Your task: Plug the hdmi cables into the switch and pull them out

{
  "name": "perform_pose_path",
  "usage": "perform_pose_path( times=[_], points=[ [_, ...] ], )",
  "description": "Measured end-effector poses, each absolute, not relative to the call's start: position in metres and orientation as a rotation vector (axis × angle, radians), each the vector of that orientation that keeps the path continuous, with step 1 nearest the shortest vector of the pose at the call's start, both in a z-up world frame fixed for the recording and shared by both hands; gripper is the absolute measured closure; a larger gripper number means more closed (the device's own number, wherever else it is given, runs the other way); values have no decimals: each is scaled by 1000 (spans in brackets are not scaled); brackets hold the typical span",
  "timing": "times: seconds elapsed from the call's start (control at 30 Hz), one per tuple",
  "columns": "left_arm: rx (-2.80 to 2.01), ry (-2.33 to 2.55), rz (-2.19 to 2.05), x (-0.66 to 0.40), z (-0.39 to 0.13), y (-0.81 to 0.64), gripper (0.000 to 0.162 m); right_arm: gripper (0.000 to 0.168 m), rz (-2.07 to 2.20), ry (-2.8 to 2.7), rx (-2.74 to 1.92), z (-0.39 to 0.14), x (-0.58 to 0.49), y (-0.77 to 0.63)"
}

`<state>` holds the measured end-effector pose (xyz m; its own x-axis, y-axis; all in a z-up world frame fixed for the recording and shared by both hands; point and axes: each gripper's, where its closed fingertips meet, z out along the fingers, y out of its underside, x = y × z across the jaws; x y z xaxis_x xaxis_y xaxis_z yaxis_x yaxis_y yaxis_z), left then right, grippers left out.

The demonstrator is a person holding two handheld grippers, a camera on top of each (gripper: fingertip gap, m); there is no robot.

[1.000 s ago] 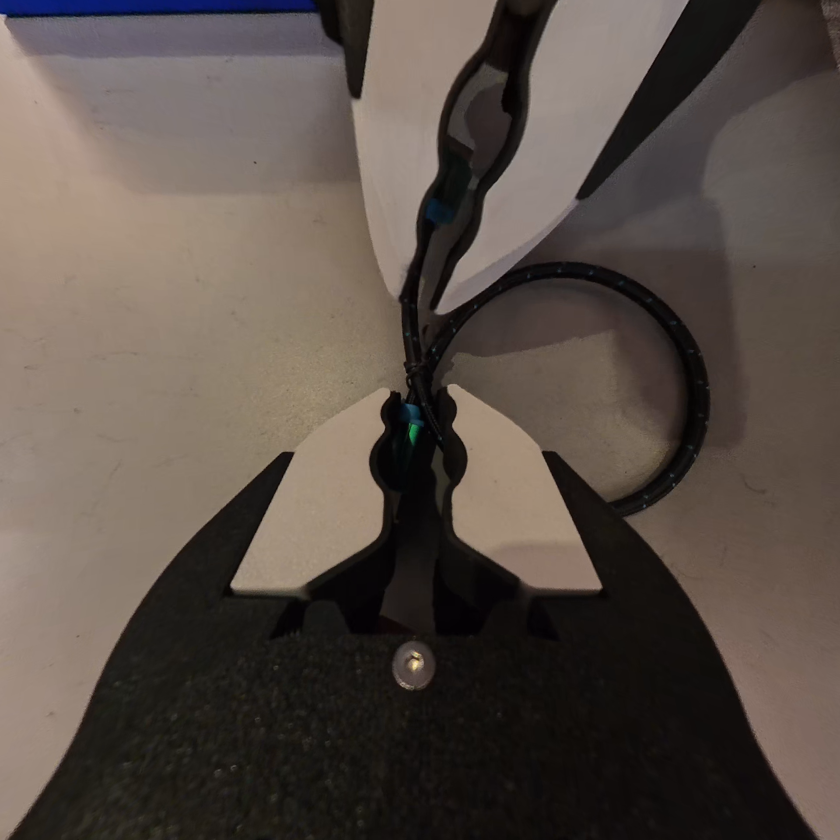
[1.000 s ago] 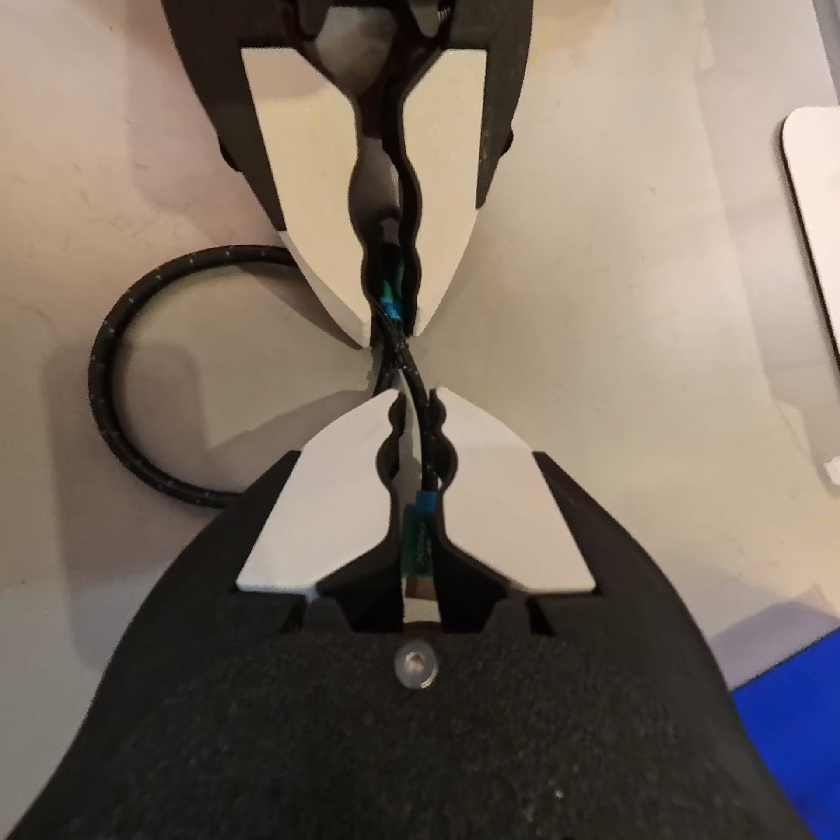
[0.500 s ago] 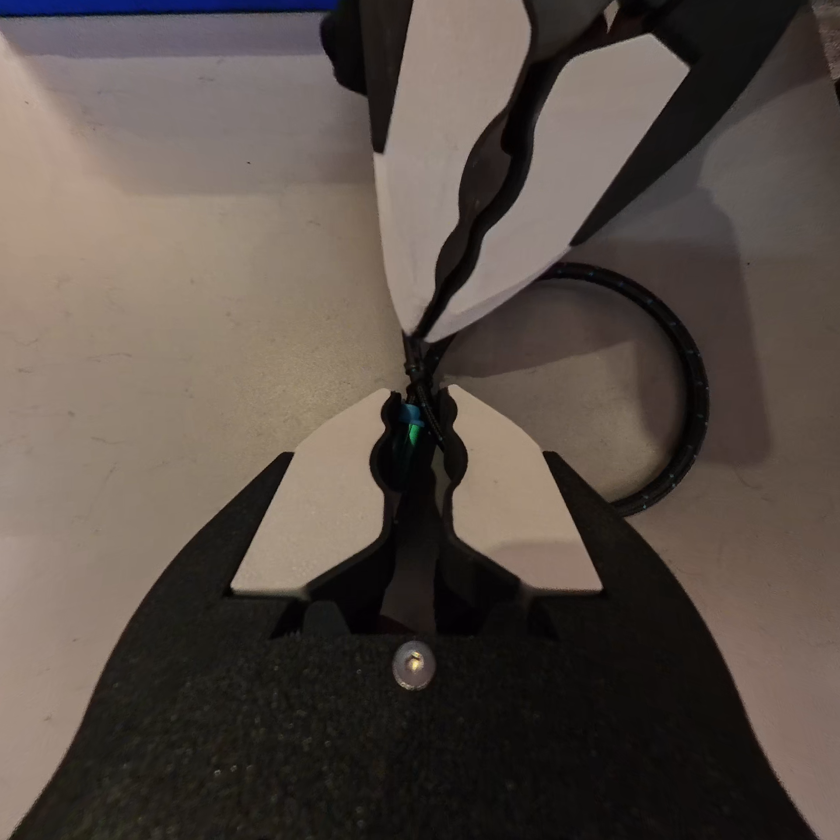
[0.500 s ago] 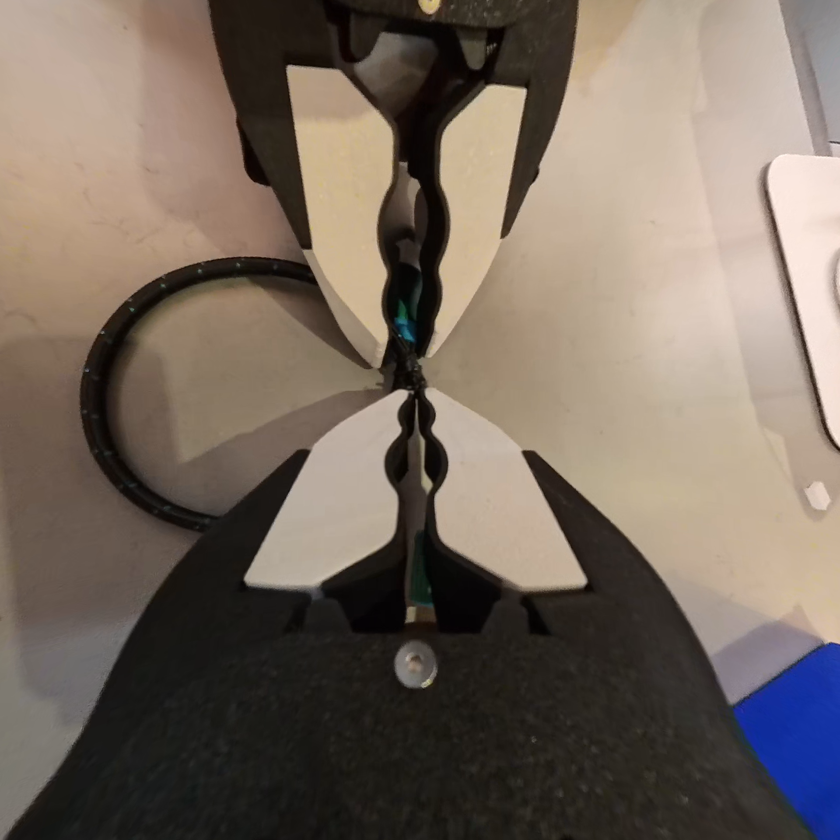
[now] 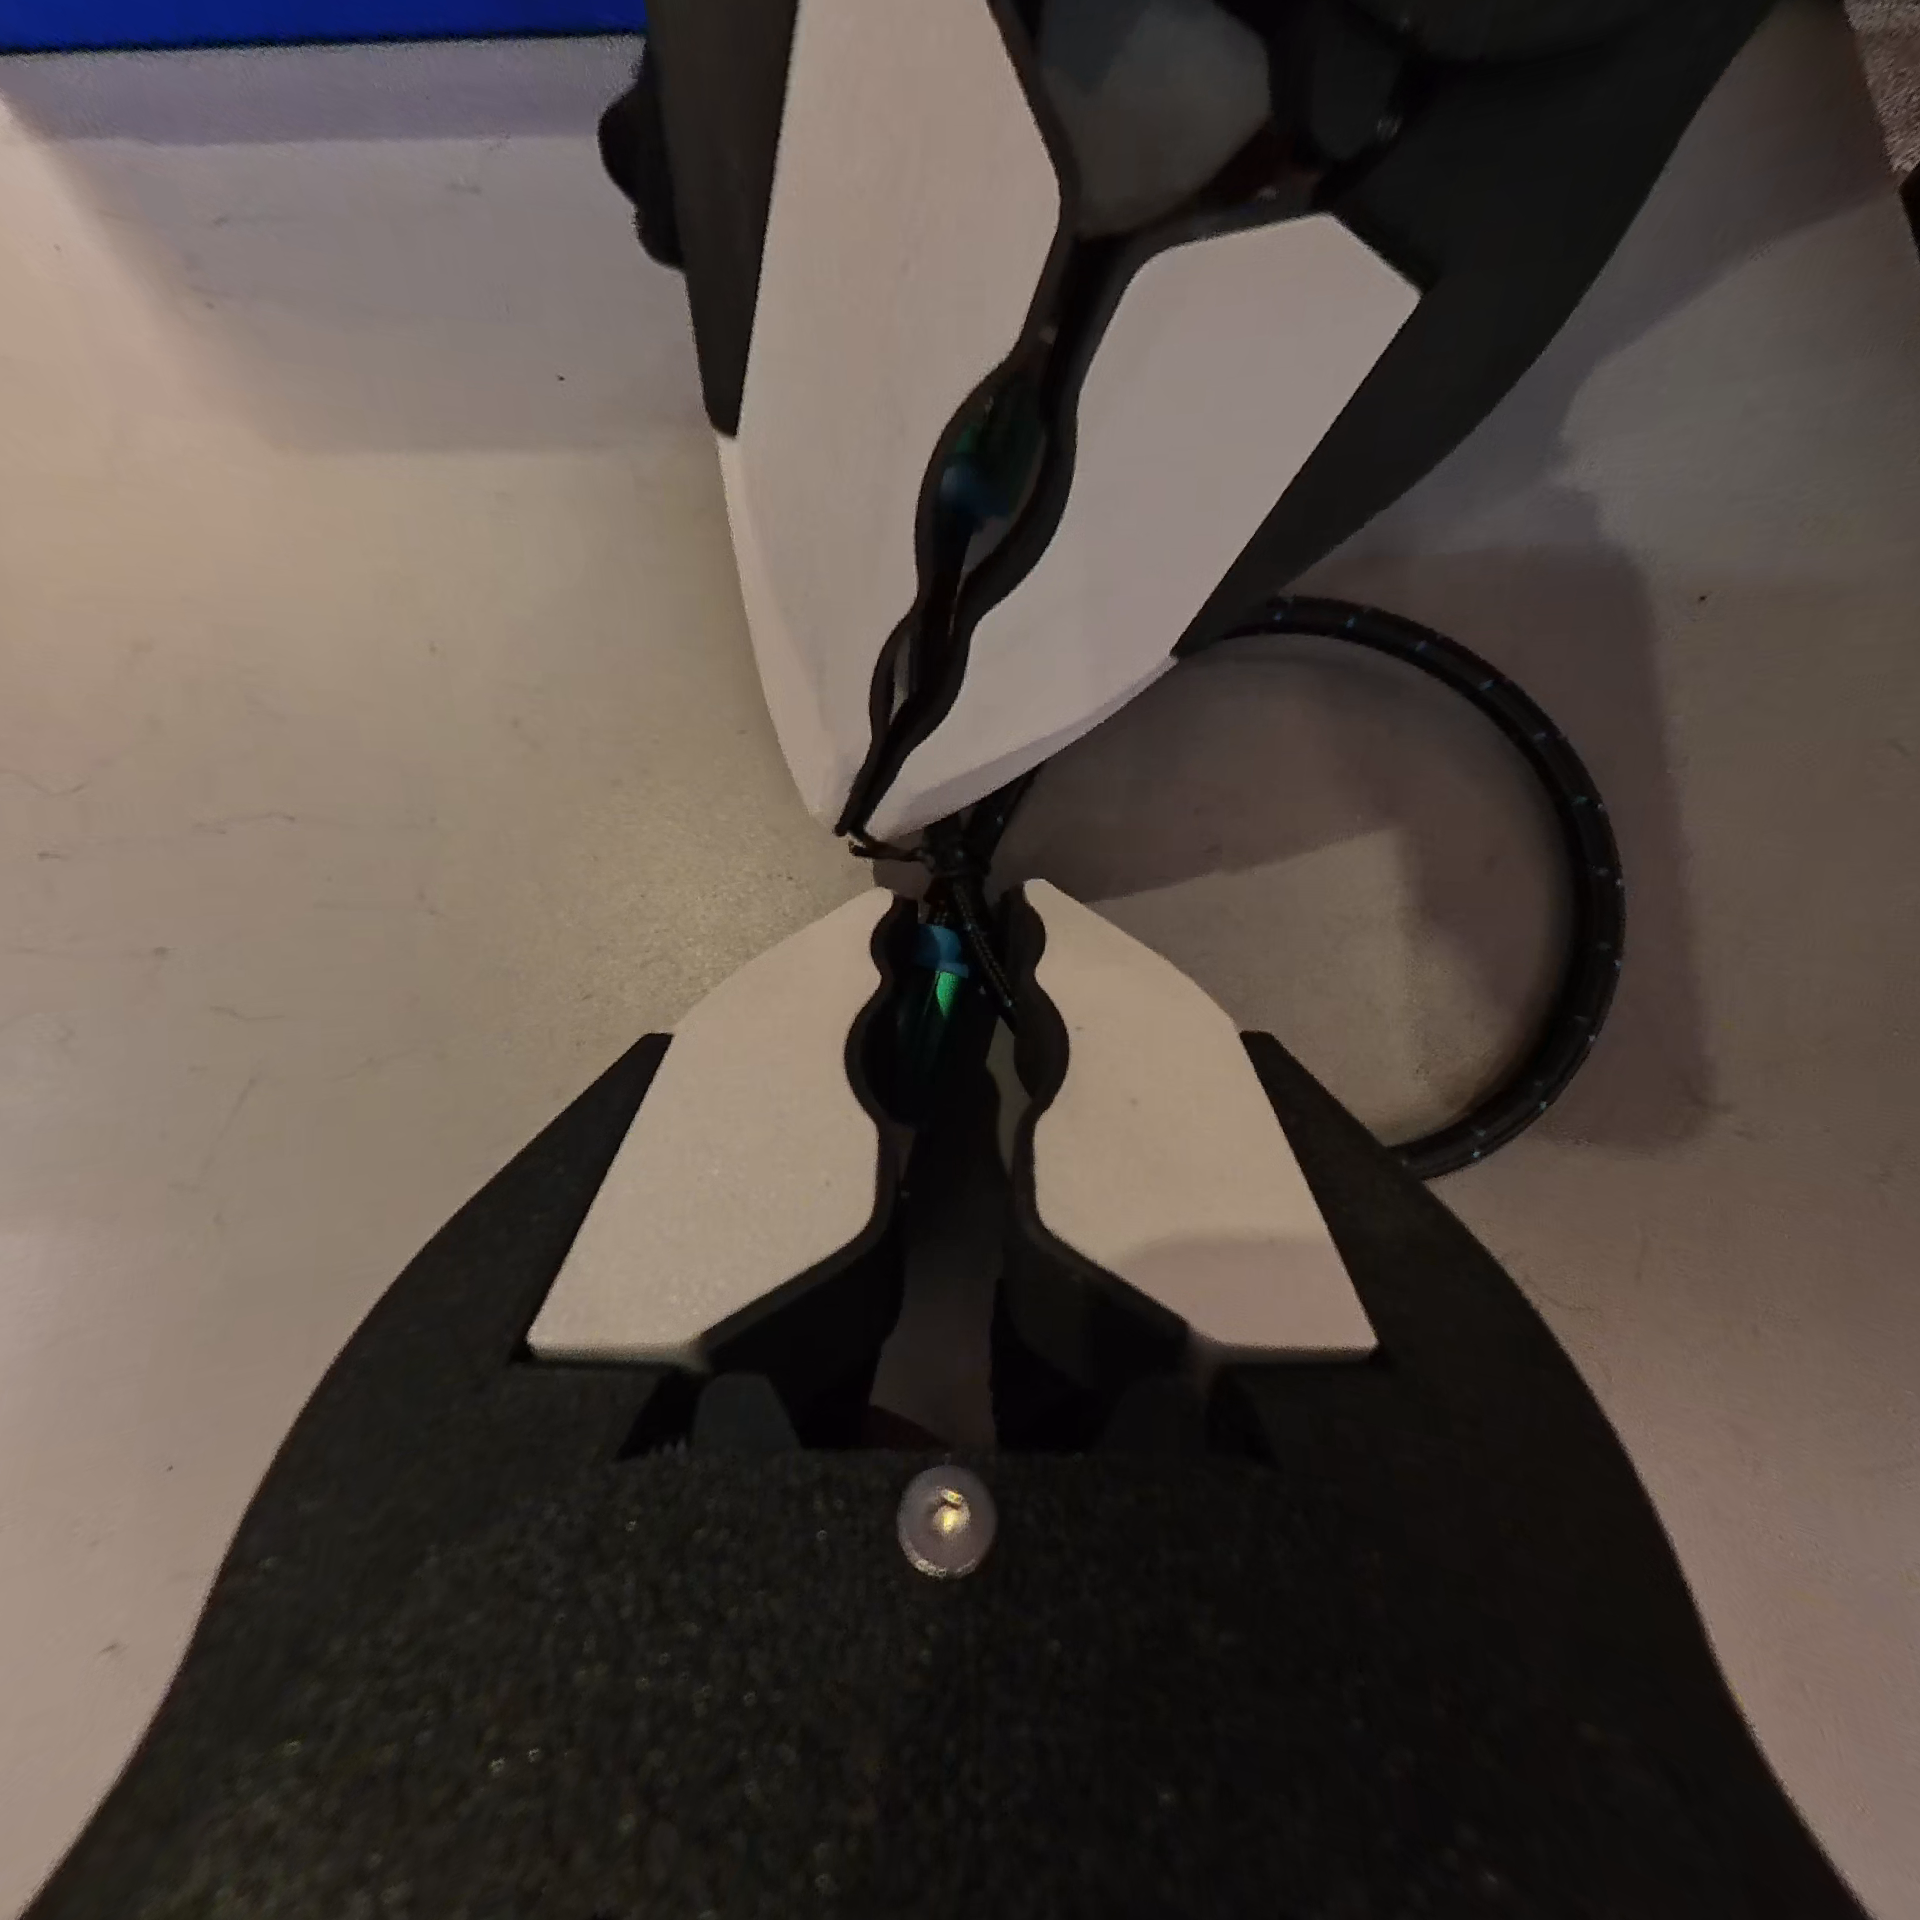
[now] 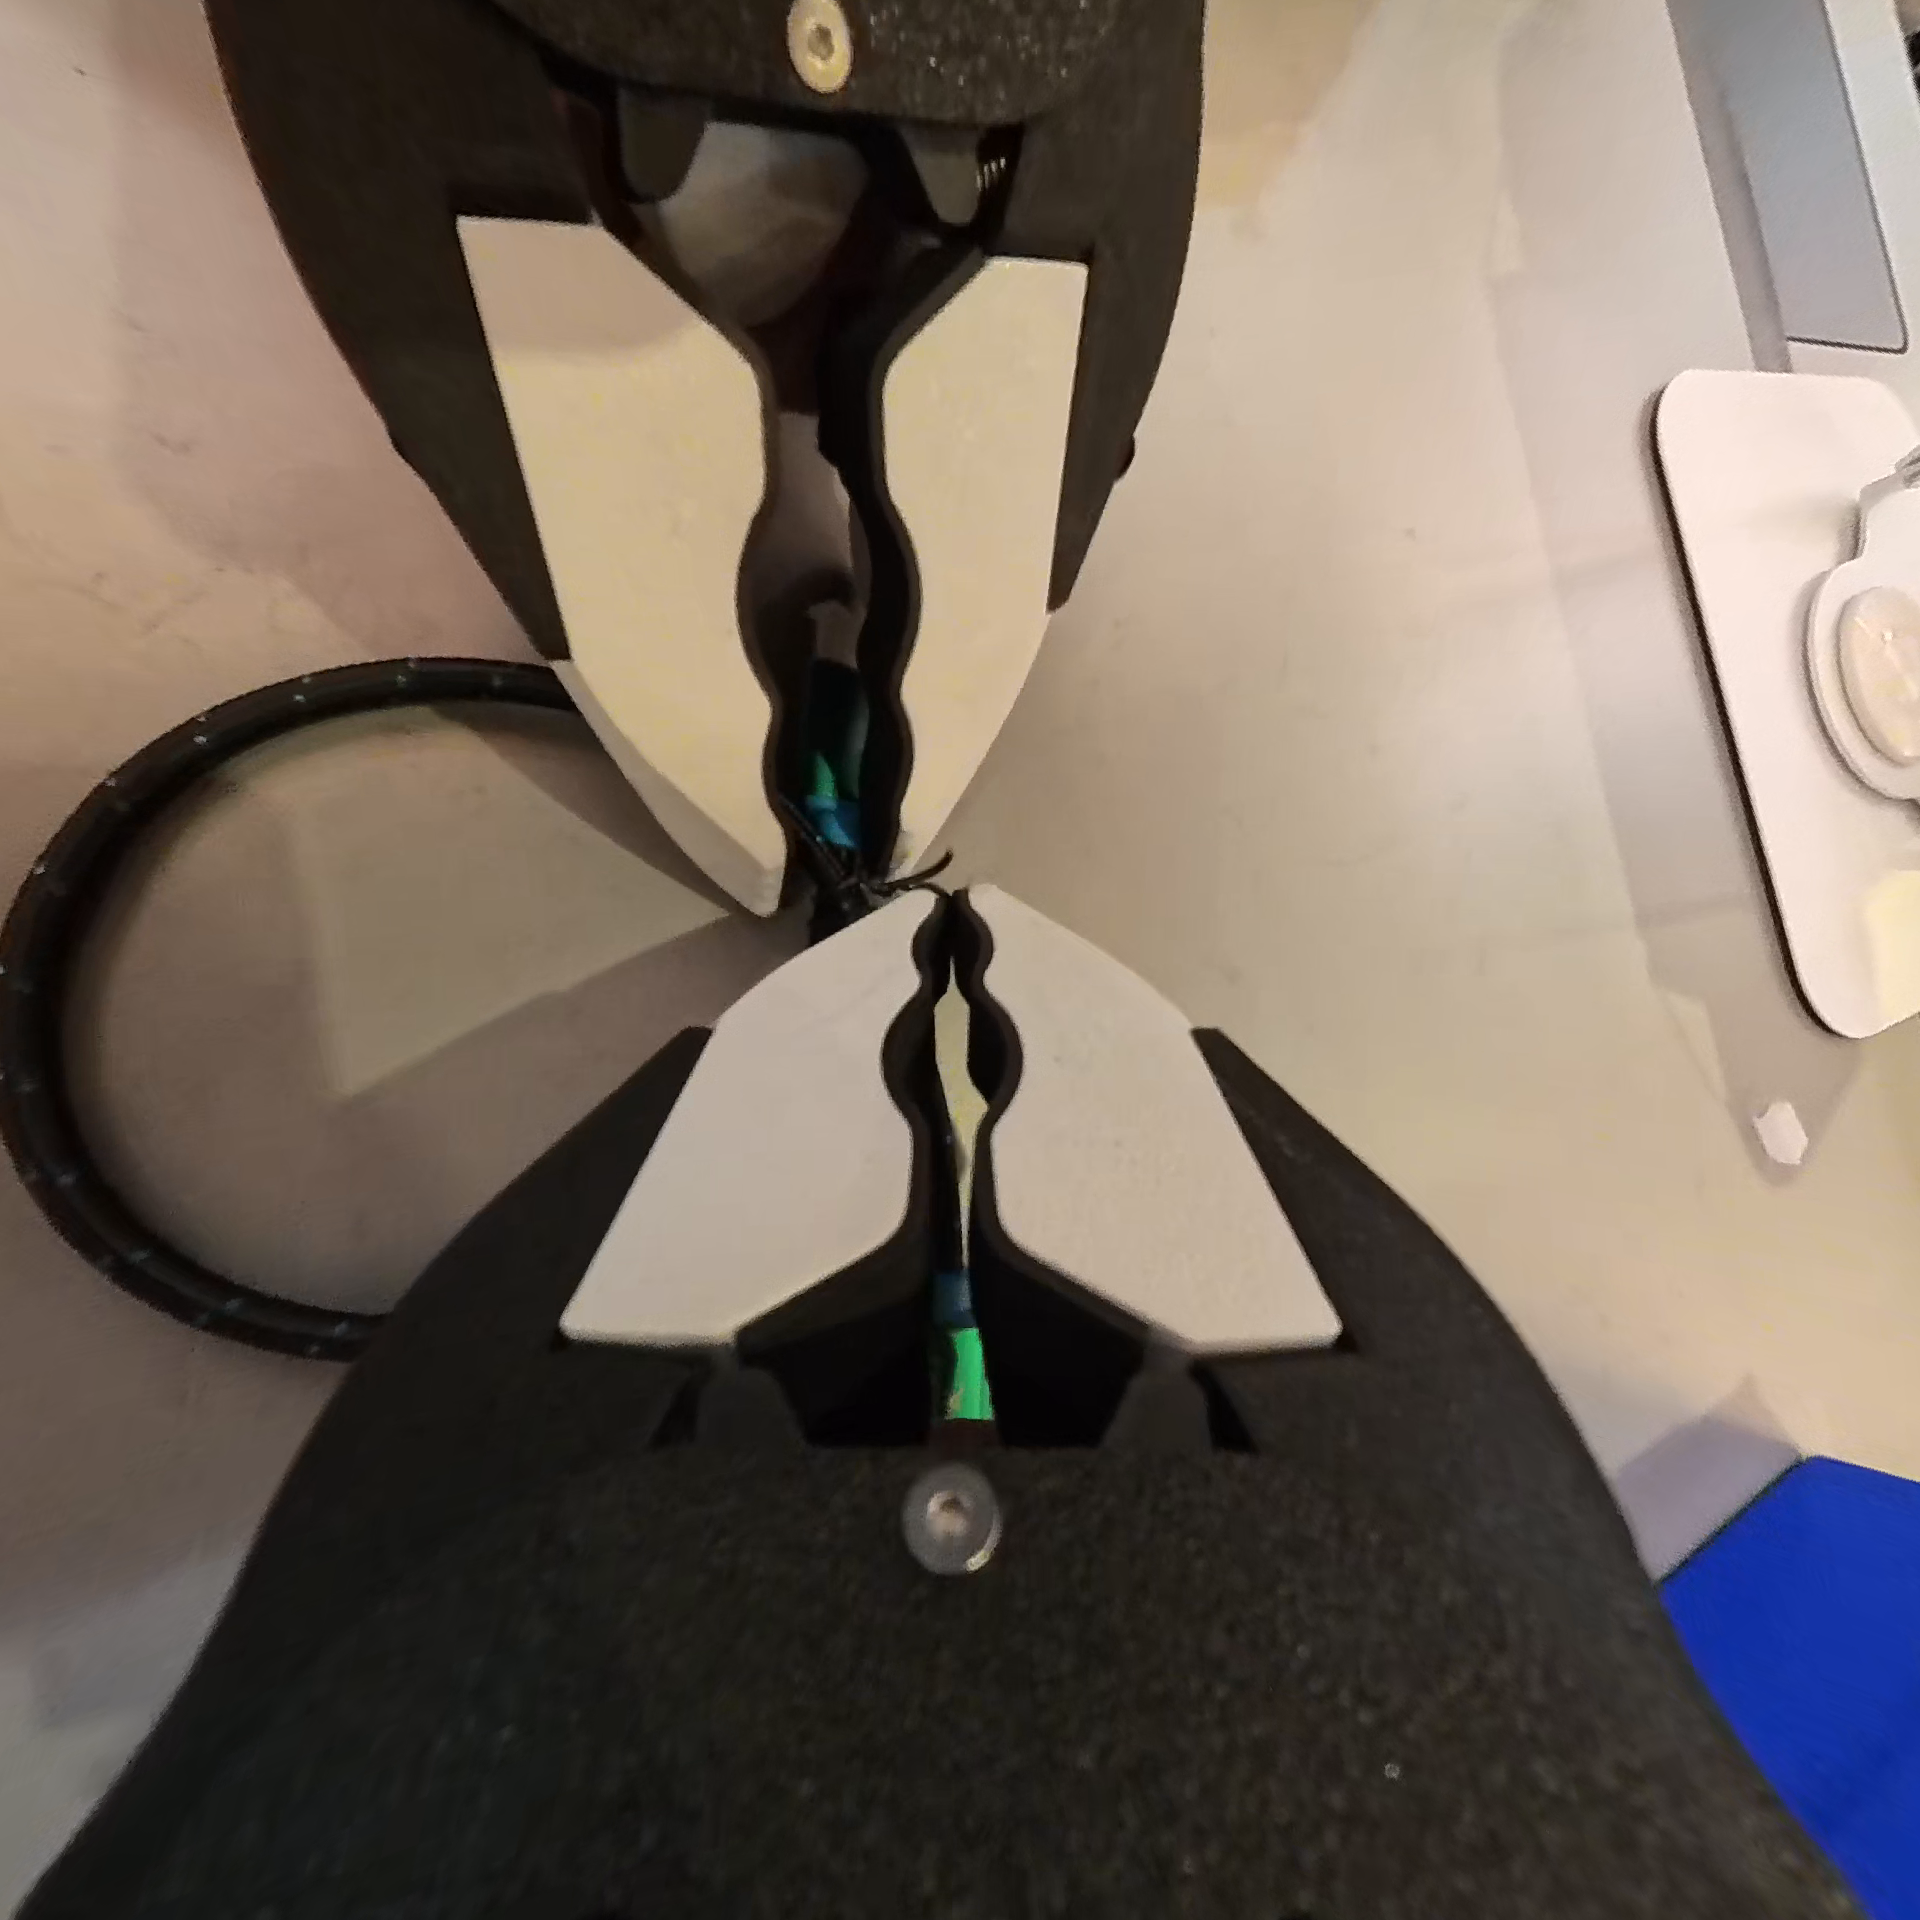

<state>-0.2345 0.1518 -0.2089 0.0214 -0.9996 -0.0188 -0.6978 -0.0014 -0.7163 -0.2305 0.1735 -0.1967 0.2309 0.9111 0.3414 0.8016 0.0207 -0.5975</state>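
Two grippers meet tip to tip above a beige table. In the left wrist view my left gripper [image 5: 956, 899] is shut on the blue-and-green plug end [image 5: 940, 977] of a black braided hdmi cable [image 5: 1579, 883], which loops off to the right. My right gripper [image 5: 868, 821] comes in from above, jaws pressed together, with a blue-green plug [image 5: 966, 468] showing in their gap. In the right wrist view my right gripper [image 6: 951, 878] is shut; a green-and-blue plug [image 6: 956, 1340] sits deep between its fingers. The left gripper [image 6: 831, 899] faces it. A thin black tie [image 6: 914, 862] sticks out between the tips. No switch shows.
In the right wrist view a white pad [image 6: 1745, 499] with a round white item lies at the right, a grey slab [image 6: 1818, 156] behind it, and a blue object [image 6: 1818, 1662] at the lower right. A blue edge [image 5: 312, 21] runs along the far side in the left wrist view. Only a small space, under 4 cm, lies between the two pairs of fingers. The blue object [image 6: 1818, 1662] is about equally far from each gripper, around 25 cm.
The right gripper has moved in toward the left gripper and its jaws have closed tighter. The two sets of tips now nearly touch. The left gripper and the cable loop stay put.
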Motion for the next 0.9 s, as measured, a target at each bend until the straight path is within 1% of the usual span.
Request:
perform_pose_path(
  times=[0.13, 0.17, 0.23, 0.4, 0.53, 0.63, 0.9],
  points=[
    [-1755, 1732, -712, -235, -209, 152, 144, 168, 271, -1550, -1796, -190, -226, 172],
    [-1756, 1732, -713, -235, -209, 152, 144, 167, 267, -1542, -1786, -188, -224, 173],
    [-1757, 1732, -714, -235, -209, 152, 144, 159, 266, -1560, -1751, -185, -221, 171],
    [-1756, 1733, -715, -235, -209, 152, 144, 157, 273, -1577, -1720, -184, -226, 168],
    [-1755, 1734, -715, -235, -209, 151, 144, 158, 308, -1578, -1736, -186, -230, 169],
    [-1755, 1733, -715, -235, -209, 151, 144, 168, 336, -1582, -1734, -185, -232, 167],
    [-1759, 1731, -715, -235, -209, 151, 144, 168, 399, -1616, -1769, -187, -225, 156]
  ],
)
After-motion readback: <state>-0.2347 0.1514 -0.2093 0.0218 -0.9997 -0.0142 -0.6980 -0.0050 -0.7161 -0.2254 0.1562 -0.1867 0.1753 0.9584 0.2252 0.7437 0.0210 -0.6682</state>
